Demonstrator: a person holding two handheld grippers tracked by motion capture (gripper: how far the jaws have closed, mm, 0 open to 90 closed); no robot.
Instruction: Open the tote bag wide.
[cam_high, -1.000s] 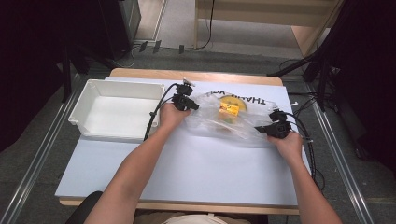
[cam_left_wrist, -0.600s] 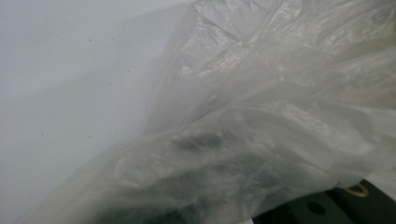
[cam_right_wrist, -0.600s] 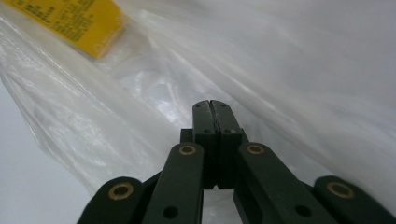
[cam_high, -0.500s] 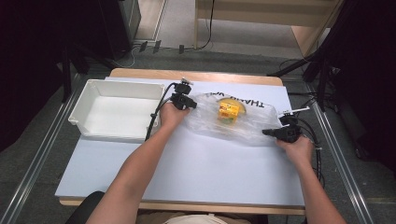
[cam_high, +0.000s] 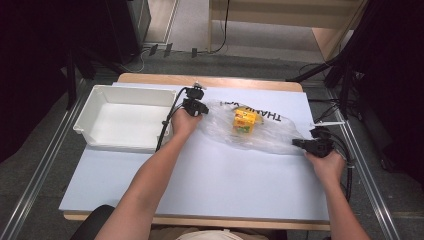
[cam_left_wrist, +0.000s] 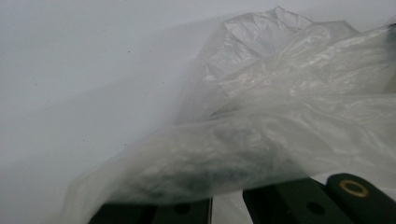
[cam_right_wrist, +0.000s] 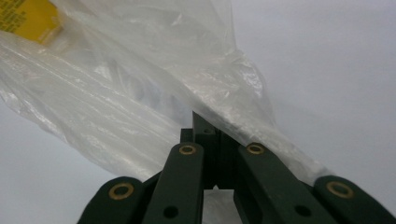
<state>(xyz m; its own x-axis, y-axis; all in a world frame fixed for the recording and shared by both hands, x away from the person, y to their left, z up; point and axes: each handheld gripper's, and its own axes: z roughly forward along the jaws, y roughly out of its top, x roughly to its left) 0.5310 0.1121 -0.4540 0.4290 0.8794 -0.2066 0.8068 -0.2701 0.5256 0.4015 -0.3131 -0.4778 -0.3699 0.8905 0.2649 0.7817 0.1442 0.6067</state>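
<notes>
1. Far left of the high view there's a white bin (cam_high: 127, 120) sitting on the pale blue surface (cam_high: 210, 185); nothing in it as far as I can see.
2. Just right of the bin, upper middle of the frame, the left claw (cam_high: 196, 106) is at the left end of a clear plastic bag (cam_high: 270, 134); in the left gripper view the film (cam_left_wrist: 261, 140) drapes right over the jaws, which look nearly together with only a thin slit between them, so it looks clamped on the bag's edge.
3. Middle of the high view, the bag lies flat and stretched across the surface; a yellow box (cam_high: 244, 121) sits inside it, nearer the left end; black lettering shows along the bag's upper edge, can't read all of it.
4. Right side of the high view, the right claw (cam_high: 300, 144) is at the bag's right tip; in the right gripper view the jaws are pinched on the bag (cam_right_wrist: 154, 93), and the yellow box (cam_right_wrist: 30, 18) peeks in at the upper left corner.
</notes>
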